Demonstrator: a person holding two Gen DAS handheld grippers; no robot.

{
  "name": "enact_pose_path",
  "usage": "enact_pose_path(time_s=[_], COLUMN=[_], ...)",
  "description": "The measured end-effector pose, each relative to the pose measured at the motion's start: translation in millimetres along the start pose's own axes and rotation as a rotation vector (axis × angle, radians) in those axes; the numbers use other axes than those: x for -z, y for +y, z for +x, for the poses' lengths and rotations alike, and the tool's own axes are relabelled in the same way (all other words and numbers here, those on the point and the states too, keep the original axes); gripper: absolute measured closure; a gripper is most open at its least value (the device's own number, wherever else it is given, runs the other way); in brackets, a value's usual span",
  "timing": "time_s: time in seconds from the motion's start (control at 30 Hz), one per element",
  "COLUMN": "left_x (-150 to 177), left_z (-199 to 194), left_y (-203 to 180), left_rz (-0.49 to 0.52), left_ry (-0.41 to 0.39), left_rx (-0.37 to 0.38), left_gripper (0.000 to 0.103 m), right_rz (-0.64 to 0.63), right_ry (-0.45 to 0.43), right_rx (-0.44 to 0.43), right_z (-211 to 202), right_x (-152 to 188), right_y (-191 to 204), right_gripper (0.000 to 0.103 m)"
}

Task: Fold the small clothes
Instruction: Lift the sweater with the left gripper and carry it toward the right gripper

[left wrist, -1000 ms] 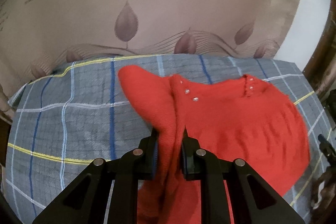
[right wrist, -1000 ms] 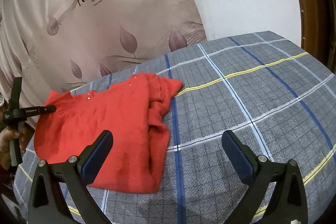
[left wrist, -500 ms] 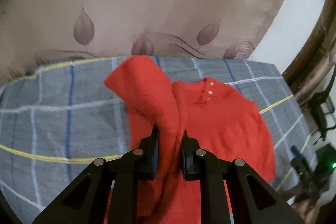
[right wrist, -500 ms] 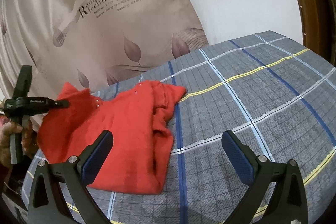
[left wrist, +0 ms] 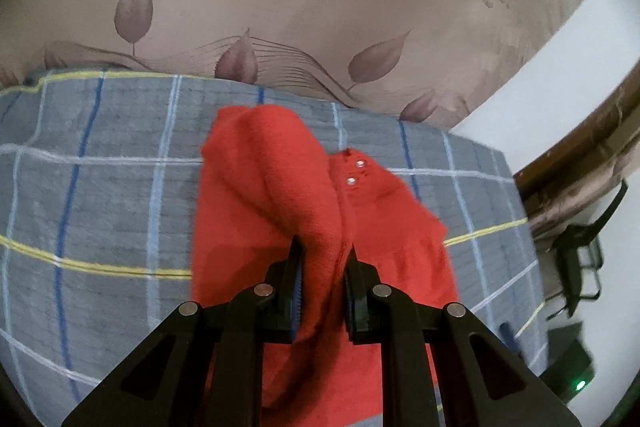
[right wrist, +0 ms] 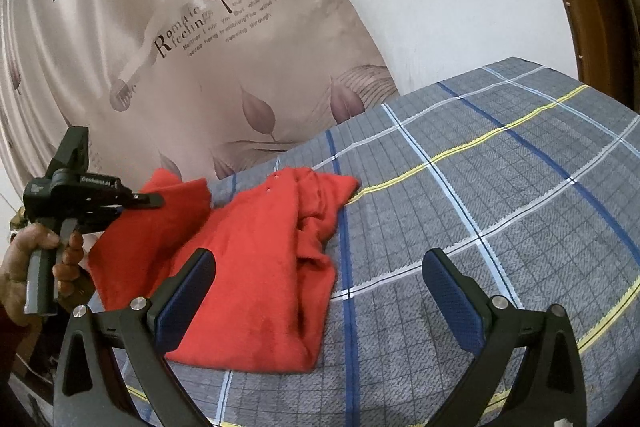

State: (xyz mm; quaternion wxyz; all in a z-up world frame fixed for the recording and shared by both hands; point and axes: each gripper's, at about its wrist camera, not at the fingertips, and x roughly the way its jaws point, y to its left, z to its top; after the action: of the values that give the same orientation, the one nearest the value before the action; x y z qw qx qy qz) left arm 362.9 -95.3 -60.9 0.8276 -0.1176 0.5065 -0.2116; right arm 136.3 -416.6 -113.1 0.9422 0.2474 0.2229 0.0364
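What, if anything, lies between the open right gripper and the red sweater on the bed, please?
Nothing visible does. The right gripper hangs open just over the red sweater, with only plaid bedsheet beside it. The left gripper already pinches the sweater's far side.

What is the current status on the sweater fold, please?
Left gripper shut on red sweater, sleeve side lifted. Right gripper open, above the plaid blanket. Nothing in the way.

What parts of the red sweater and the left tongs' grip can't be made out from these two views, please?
- Left wrist view: red sweater hem, hidden behind the left tongs.
- Right wrist view: the grip of the left tongs, too small; sweater's near-left part, behind a finger of the right tongs.
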Motion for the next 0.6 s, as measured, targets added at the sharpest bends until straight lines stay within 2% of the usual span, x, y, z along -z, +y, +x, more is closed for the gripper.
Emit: enact_pose_path(time_s=[0.27,0.6], left_x=[6,25], left_z=[26,71], left_y=[-50,-102], left_rz=[-0.053,-0.064], left_ry=[0.014,0.056], left_rx=[0.087,0.133], left_gripper=[0.087,0.087], right_rz=[0.011,0.037], right_ry=[-0.009,-0.025], right_rx=[-0.017,-0.043], right_z=[-4,-10], right_x=[-1,-3], right_y=[-3,-7], right_gripper=[0.0,0.0])
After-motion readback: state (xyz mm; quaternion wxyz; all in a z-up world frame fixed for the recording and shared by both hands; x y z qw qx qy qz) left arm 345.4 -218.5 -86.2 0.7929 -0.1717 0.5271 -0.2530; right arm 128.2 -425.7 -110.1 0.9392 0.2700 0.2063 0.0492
